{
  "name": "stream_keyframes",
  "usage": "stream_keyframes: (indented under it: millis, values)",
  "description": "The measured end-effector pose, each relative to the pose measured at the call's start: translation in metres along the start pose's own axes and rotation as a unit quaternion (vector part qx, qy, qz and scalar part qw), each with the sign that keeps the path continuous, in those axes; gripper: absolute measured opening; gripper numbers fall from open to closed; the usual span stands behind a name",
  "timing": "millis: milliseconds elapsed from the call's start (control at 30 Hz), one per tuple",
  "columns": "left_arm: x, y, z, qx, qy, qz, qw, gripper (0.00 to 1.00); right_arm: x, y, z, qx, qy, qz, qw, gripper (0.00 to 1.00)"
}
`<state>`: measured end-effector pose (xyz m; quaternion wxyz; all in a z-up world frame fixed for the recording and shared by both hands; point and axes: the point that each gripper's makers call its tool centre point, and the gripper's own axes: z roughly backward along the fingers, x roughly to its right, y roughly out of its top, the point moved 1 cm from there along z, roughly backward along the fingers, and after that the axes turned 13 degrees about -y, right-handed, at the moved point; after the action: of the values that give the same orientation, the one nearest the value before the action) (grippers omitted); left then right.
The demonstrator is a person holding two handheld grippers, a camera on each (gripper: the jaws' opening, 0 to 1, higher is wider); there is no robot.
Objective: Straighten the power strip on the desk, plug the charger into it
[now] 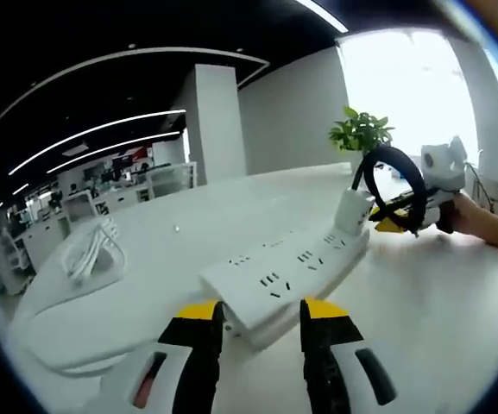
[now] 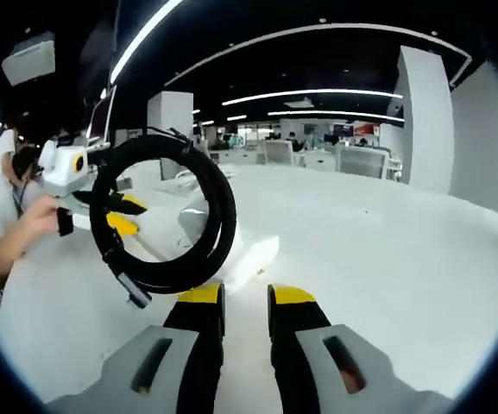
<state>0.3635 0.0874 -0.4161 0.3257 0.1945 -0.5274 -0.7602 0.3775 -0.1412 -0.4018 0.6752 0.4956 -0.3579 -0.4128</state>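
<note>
Left claw (image 1: 261,317) stands parted at the near end of the power strip (image 1: 287,269), its two yellow-tipped jaws either side of that end; whether they press on the strip or merely flank it I cannot tell. At the strip's far end a white charger (image 1: 353,210) stands upright, apparently seated in a socket, with its black cable (image 1: 393,185) wound in a loop beside it. Right claw (image 1: 404,215), held in a person's hand (image 1: 482,224), is at that far end by the charger, and in the right gripper view its own jaws (image 2: 245,297) look nearly closed, though what, if anything, they grasp is hidden behind the coil (image 2: 167,216); I cannot tell. Judging from this, the plugging looks done or close to done: the charger may need a last push home, and the strip lies at a slant to the worktop (image 1: 145,250) edge, so the straightening seems the part left. The strip lies on a pale, smooth, white worktop, near its front edge. Well away from the strip, toward the worktop's other end, lies a bundle of white cable (image 1: 93,250). Beyond the strip's far end a green potted plant (image 1: 361,134) stands before a bright window. Behind the worktop is an open-plan office: a thick white column (image 1: 214,121), rows of desks with screens, a dark ceiling crossed by long light strips (image 2: 352,93).
</note>
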Motion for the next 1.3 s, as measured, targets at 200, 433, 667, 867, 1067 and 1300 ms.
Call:
stream_keyframes:
  millis: [200, 433, 667, 867, 1067, 1300]
  values:
    - [0.003, -0.001, 0.000, -0.005, 0.006, -0.007, 0.9999, 0.37, 0.020, 0.009, 0.011, 0.031, -0.027, -0.017, 0.9990, 0.18]
    - [-0.003, 0.002, 0.006, -0.003, 0.019, -0.013, 0.9997, 0.37, 0.026, 0.005, 0.012, 0.018, -0.038, -0.010, 0.9991, 0.21]
    - [-0.018, 0.014, 0.019, 0.019, 0.049, -0.008, 0.9986, 0.37, 0.027, 0.013, 0.030, 0.032, -0.065, 0.016, 0.9973, 0.21]
    - [-0.014, 0.016, 0.036, 0.030, 0.056, -0.009, 0.9979, 0.38, 0.019, 0.006, 0.049, 0.021, -0.071, 0.004, 0.9973, 0.23]
    - [0.005, 0.012, 0.056, 0.033, 0.067, -0.005, 0.9972, 0.38, 0.007, 0.000, 0.063, 0.007, -0.076, 0.000, 0.9971, 0.25]
    - [0.028, 0.006, 0.076, 0.037, 0.070, -0.006, 0.9969, 0.39, -0.022, -0.001, 0.081, 0.007, -0.046, -0.023, 0.9986, 0.27]
